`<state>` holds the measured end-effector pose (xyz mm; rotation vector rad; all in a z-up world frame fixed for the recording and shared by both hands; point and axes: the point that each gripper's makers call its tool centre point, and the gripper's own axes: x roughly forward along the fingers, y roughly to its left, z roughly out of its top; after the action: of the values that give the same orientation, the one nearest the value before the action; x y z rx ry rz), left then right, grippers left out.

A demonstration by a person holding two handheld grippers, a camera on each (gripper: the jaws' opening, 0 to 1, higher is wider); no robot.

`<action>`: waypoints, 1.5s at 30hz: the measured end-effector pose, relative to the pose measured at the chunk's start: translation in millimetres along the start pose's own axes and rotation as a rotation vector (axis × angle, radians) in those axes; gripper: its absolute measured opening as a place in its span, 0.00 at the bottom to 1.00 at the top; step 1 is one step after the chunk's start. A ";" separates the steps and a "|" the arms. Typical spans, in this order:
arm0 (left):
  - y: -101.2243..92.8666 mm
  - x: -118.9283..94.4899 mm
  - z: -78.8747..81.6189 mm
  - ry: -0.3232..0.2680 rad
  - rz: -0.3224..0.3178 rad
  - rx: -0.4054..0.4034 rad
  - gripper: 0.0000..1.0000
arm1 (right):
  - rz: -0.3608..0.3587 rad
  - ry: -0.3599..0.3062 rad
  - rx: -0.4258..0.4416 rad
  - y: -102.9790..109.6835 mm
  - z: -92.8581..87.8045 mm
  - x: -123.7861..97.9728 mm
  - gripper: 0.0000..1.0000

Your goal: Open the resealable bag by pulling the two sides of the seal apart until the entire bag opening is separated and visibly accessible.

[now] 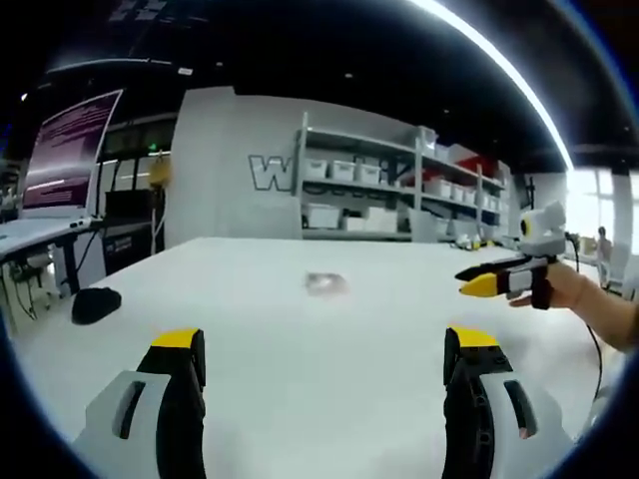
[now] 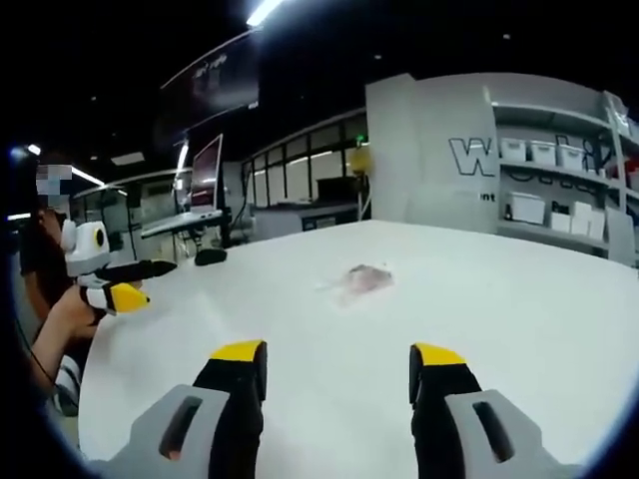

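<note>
A small clear resealable bag lies flat on the white table, well ahead of both grippers; it also shows as the bag in the right gripper view. My left gripper is open above the near table, its yellow-tipped jaws wide apart with nothing between them. My right gripper is open too and holds nothing. The right gripper appears at the right of the left gripper view, held by a hand above the table. The left gripper shows at the left of the right gripper view.
A black object lies on the table's left part, seen as a dark object in the right gripper view. Shelves with white bins stand behind the table. A desk with a monitor is at the left.
</note>
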<state>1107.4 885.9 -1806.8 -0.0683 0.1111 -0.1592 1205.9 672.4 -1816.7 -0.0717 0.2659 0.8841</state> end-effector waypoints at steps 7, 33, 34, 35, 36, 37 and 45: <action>-0.2 0.6 -1.1 0.005 0.000 0.002 1.00 | 0.006 0.004 0.001 2.7 0.6 6.5 0.56; -2.0 7.7 -5.5 0.013 -0.009 0.010 1.00 | 0.014 0.008 0.019 -5.3 6.0 37.3 0.53; -1.9 8.3 -5.7 0.013 -0.010 0.009 1.00 | 0.014 0.008 0.018 -5.9 6.4 38.8 0.53; -1.7 9.0 -6.0 0.014 -0.011 0.009 1.00 | 0.014 0.008 0.018 -4.9 6.7 39.8 0.53; -1.3 9.7 -6.4 0.016 -0.012 0.008 1.00 | 0.013 0.008 0.017 -4.8 7.1 40.9 0.53; -1.1 10.2 -6.6 0.017 -0.012 0.008 1.00 | 0.013 0.008 0.016 -6.5 7.6 42.3 0.53; -1.2 11.0 -5.9 0.015 -0.018 0.003 1.00 | 0.010 0.014 0.005 -6.4 6.9 47.4 0.51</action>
<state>1117.3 882.7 -1813.7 -0.0648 0.1250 -0.1774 1240.8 705.2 -1822.7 -0.0717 0.2821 0.8935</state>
